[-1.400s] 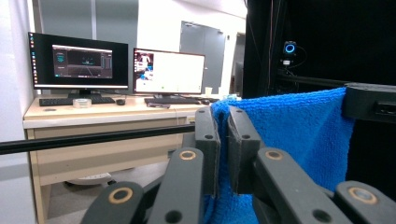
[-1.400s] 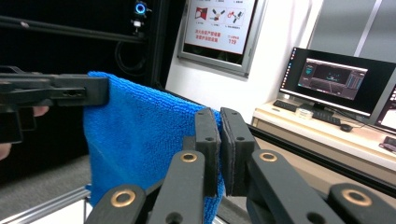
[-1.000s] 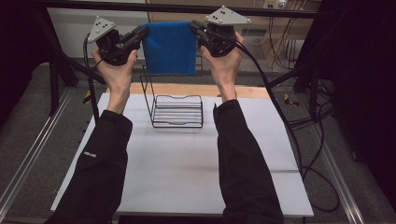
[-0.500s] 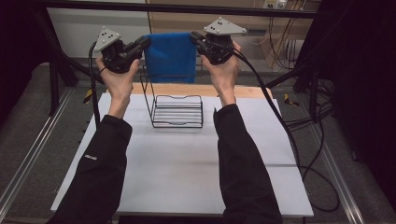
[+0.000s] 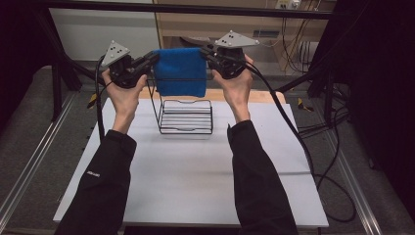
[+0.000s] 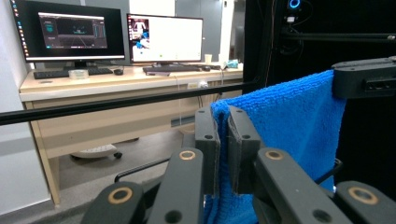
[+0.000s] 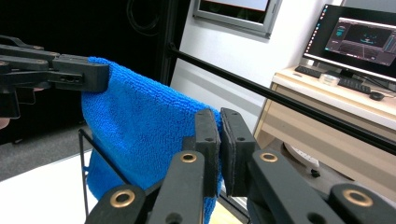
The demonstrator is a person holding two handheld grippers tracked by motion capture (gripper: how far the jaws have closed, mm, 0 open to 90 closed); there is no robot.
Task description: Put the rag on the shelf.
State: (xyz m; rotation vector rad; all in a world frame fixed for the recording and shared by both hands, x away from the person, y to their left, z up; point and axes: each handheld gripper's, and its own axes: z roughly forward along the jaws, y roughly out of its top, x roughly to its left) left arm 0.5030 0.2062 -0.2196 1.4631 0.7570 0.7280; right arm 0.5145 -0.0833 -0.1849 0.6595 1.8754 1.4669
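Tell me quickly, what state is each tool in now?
Left tool: closed on a top corner of the blue towel.
Right tool: closed on the towel's other top corner.

One blue towel, one wire rack, two grippers — left gripper, right gripper — and two monitors.

Upper centre of the high view: a cloth hangs between the left gripper at its left corner and the right gripper at its right. Directly below it, a wire rack stands on the table, toward the far edge.
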